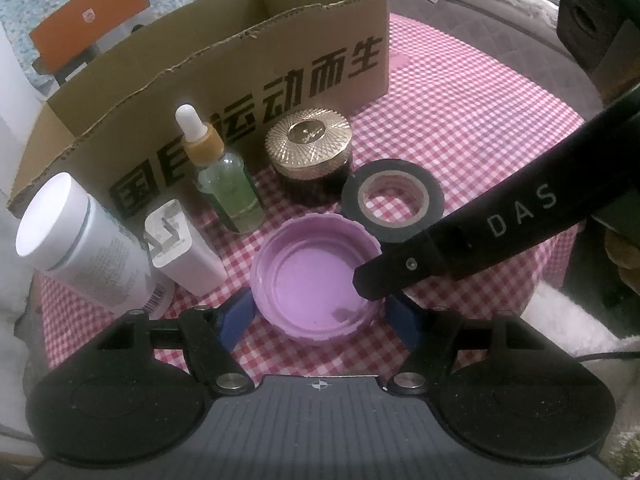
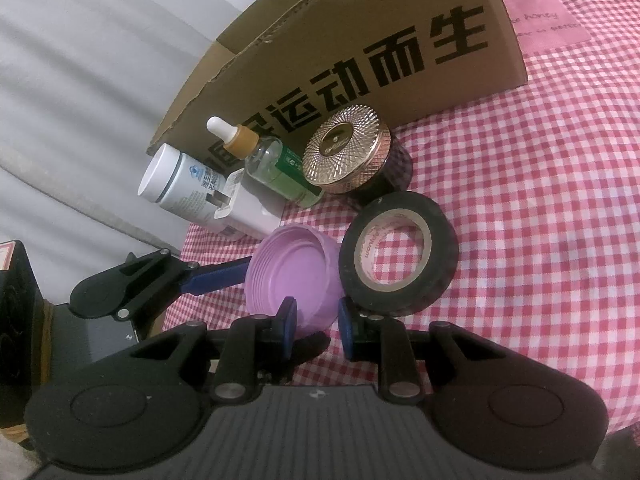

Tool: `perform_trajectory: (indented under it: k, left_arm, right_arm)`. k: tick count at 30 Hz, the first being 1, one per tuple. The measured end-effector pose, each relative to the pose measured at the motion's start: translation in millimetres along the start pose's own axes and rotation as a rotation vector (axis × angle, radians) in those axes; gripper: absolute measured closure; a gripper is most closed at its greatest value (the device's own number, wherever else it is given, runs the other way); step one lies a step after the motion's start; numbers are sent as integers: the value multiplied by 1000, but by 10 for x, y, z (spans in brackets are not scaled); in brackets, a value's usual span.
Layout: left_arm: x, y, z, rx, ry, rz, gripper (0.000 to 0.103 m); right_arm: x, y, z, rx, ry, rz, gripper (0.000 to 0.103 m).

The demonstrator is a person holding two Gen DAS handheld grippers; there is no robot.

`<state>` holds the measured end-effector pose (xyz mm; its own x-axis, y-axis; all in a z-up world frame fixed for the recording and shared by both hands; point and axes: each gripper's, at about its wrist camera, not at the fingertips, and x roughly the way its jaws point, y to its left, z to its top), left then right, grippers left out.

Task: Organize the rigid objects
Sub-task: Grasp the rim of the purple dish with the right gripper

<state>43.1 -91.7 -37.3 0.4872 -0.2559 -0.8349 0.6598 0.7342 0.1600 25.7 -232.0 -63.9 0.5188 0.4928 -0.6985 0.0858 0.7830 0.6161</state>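
A purple lid [image 1: 312, 280] lies upturned on the checked tablecloth. My left gripper [image 1: 320, 320] is open with a blue finger on each side of the lid's near rim. My right gripper [image 2: 318, 326] is open, one finger inside the lid [image 2: 288, 276] and one outside its rim; its arm crosses the left wrist view [image 1: 480, 232]. Behind the lid stand a black tape roll [image 1: 394, 200], a gold-lidded jar [image 1: 310, 142], a dropper bottle [image 1: 224, 176], a white charger plug [image 1: 180, 248] and a white bottle [image 1: 80, 240].
An open cardboard box [image 1: 240, 52] with black characters stands behind the objects; it also shows in the right wrist view [image 2: 360, 52]. The table's left edge lies close to the white bottle. Red checked cloth [image 1: 480, 120] stretches to the right.
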Motion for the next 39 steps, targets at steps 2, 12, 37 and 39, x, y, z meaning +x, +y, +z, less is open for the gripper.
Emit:
perform_trajectory:
  k: [2,12,37,39]
  left_arm:
    - [-5,1,-3,-1,-2,2,33]
    - [-41,-33,-42,20,-12,5,33]
    - [-90,-58,-71,31,-22,20,33]
    - [-112,-62,-76,29,-26,20,33]
  right_arm:
    - [-1,1,-5,3,-3,-1,78]
    - [-21,51,-34,-7,-3,-11,77]
    - [-18,29,-24,24,-8,1,77]
    - [-19,46,-31,22,-11,2,77]
